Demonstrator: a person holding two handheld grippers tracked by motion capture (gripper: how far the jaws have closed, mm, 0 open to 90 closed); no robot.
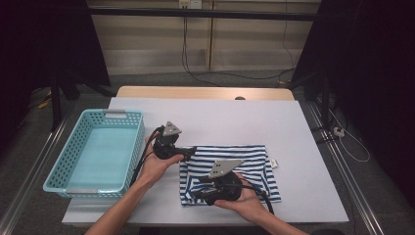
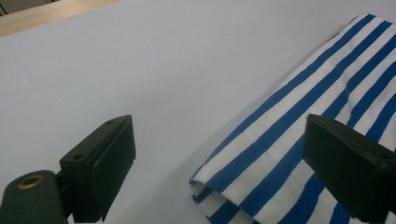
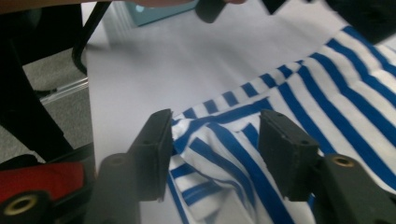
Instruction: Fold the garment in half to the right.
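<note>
A folded blue-and-white striped cloth (image 1: pixel 254 161) lies on the white table (image 1: pixel 220 117), near the front edge. My left gripper (image 1: pixel 191 149) rests at the cloth's far left corner. In the left gripper view the left gripper (image 2: pixel 217 135) stands wide open, with the folded corner of the cloth (image 2: pixel 299 107) between its jaws and untouched. My right gripper (image 1: pixel 195 193) is at the near left corner, pointing left. In the right gripper view the right gripper (image 3: pixel 215 126) is half open around a rumpled bunch of the cloth (image 3: pixel 327 93), and the pads do not pinch it.
A light blue perforated basket (image 1: pixel 105 113) stands hollow at the table's left side, close to my left hand. Its corner (image 3: pixel 154 11) appears at the top of the right gripper view. White table surface stretches behind and to the right of the cloth.
</note>
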